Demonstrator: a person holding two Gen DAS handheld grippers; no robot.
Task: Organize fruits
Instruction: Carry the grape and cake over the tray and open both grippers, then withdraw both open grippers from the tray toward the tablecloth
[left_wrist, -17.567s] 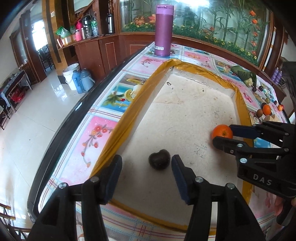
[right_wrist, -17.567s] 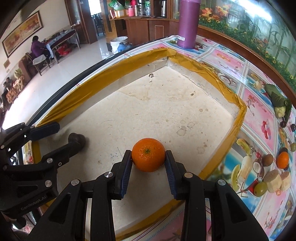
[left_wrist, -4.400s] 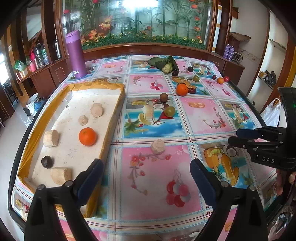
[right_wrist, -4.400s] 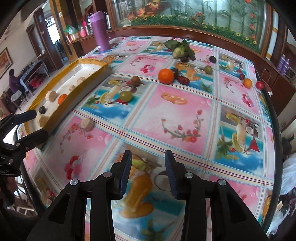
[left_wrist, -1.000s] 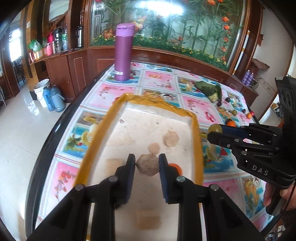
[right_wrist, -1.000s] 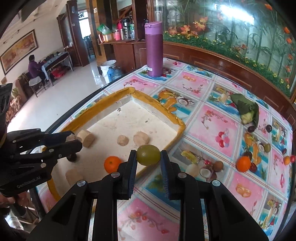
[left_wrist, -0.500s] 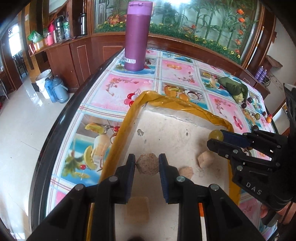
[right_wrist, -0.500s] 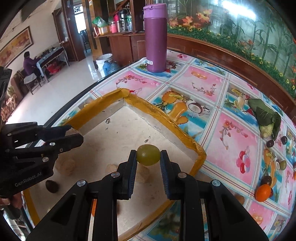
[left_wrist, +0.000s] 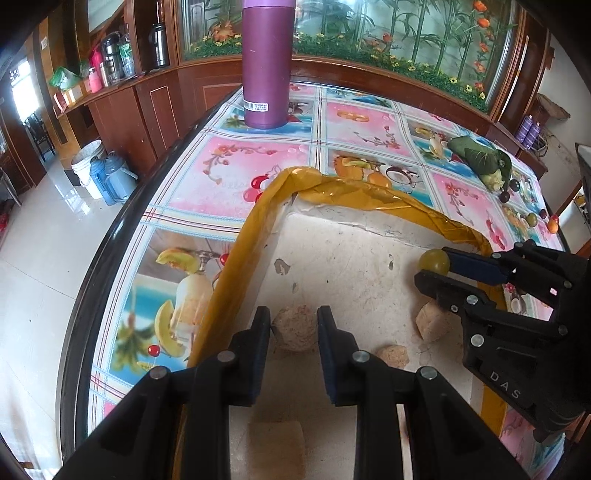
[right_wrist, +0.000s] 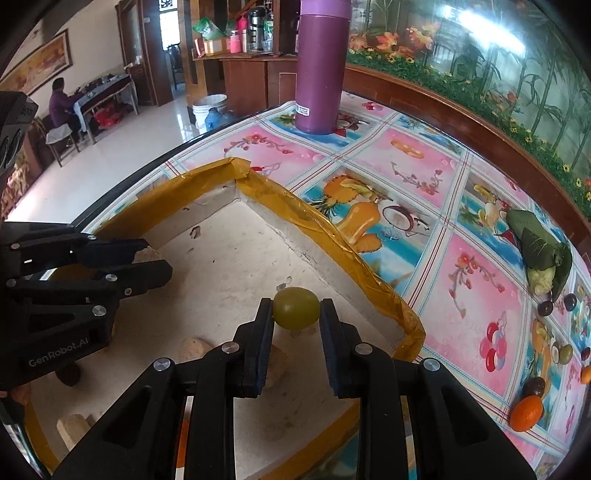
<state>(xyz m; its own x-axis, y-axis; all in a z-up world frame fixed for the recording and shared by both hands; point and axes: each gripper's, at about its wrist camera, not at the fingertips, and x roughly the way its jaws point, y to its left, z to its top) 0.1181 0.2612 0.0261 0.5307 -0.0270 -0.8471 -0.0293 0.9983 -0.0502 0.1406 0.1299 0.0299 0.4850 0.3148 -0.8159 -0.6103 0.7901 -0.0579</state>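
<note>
My left gripper (left_wrist: 294, 326) is shut on a round tan fruit (left_wrist: 295, 328), held low over the left part of the white tray with the yellow taped rim (left_wrist: 236, 254). My right gripper (right_wrist: 296, 309) is shut on a green fruit (right_wrist: 296, 308) and holds it over the tray's far right part, near the rim (right_wrist: 332, 236). The right gripper also shows in the left wrist view (left_wrist: 432, 267), with the green fruit (left_wrist: 433, 260) between its fingers. The left gripper shows in the right wrist view (right_wrist: 151, 264). Tan pieces (left_wrist: 430, 324) lie on the tray floor.
A tall purple flask (left_wrist: 266, 62) stands on the fruit-print tablecloth beyond the tray. A green leafy bundle (right_wrist: 543, 247), an orange (right_wrist: 526, 412) and small dark fruits (right_wrist: 545, 307) lie on the table to the right. The table's edge (left_wrist: 107, 243) runs along the left.
Both grippers have moved forward and lower into the tray's far end, each still holding its fruit. The tray's far corner and the flask look closer.
</note>
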